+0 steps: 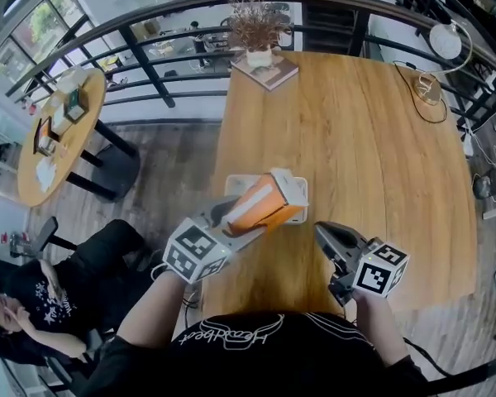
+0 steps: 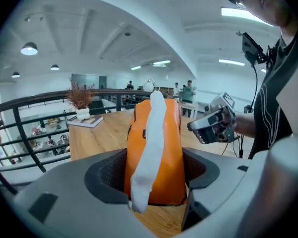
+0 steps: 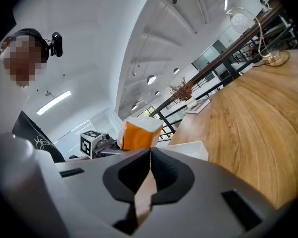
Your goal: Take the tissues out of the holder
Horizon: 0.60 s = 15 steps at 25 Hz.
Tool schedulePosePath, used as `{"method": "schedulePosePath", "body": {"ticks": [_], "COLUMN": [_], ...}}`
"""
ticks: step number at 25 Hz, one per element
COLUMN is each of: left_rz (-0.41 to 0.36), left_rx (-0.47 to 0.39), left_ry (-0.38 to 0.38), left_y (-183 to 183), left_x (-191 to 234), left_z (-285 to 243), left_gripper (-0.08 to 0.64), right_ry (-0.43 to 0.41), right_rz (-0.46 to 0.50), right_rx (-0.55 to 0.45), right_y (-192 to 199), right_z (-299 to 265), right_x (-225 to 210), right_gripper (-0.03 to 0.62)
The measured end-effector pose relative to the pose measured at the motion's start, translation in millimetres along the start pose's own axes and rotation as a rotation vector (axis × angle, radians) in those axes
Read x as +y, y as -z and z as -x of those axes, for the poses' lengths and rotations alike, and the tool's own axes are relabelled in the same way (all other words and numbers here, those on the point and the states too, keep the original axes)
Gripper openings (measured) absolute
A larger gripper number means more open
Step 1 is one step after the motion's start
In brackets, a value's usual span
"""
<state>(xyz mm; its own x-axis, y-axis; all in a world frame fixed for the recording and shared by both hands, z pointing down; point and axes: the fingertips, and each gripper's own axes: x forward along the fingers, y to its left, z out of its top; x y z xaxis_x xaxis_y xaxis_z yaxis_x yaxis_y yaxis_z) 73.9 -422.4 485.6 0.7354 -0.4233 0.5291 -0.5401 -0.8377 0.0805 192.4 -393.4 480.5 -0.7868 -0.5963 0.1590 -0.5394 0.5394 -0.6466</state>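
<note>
The room is bright. Daylight comes through the windows (image 1: 43, 25), and long ceiling lights (image 2: 241, 12) glow white. The bench (image 1: 380, 164) has a soft shine and faint shadows. Every picture bends at its edges, with dark corners. The tissue pack (image 2: 166, 152) looks sharp up close.

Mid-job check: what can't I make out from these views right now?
- Inside of the holder: in the right gripper view it is blocked by its own wall and the right gripper; in the head view it is covered by the pack.
- Pack's underside: faces away in every view.
- Mark on the pack: left gripper view, too small to read.
</note>
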Motion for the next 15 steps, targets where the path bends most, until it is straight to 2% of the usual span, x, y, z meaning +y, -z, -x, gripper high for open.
{"method": "schedulePosePath", "body": {"ticks": [5,8,15], "left_rz": [0.12,0.186,0.229], "left_rx": [-0.072,-0.107,-0.157], "left_ry": [-0.029,-0.001,0.023], "left_y": [5,10,31], "left_x": [-26,-54,-120], "left_z": [42,71,137], "left_gripper": [0.314,0.314,0.314], "right_ry": [-0.018,-0.029,-0.045], "right_rz": [0.028,0.043,0.087], "right_rx": [0.0,0.002,-0.008], "right_y": [18,33,77], "right_z": [11,22,49], "right_x": [44,78,155], "right_gripper": [0.017,0.017,0.017]}}
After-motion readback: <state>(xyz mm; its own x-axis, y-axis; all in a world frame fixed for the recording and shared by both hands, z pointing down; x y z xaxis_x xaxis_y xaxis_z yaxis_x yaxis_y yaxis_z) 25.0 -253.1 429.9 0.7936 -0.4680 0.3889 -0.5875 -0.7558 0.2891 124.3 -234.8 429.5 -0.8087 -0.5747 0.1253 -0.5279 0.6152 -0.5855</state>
